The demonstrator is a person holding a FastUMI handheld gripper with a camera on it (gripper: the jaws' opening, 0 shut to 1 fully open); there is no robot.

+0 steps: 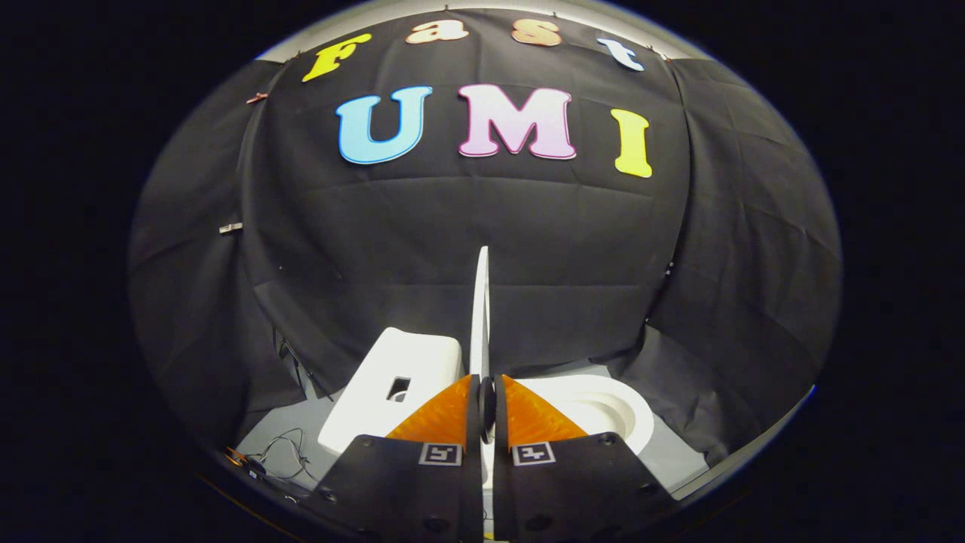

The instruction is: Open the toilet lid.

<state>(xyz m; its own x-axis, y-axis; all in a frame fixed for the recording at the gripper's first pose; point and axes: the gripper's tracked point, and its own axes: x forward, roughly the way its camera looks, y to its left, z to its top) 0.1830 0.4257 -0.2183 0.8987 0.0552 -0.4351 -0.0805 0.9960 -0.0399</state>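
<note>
The gripper pinches the thin edge of the white toilet lid, which stands upright between its fingers. The toilet tank sits left; the open bowl lies right.

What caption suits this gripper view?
Gripper fingers pinch the raised toilet lid edge-on, tank beside, open bowl opposite.
</note>
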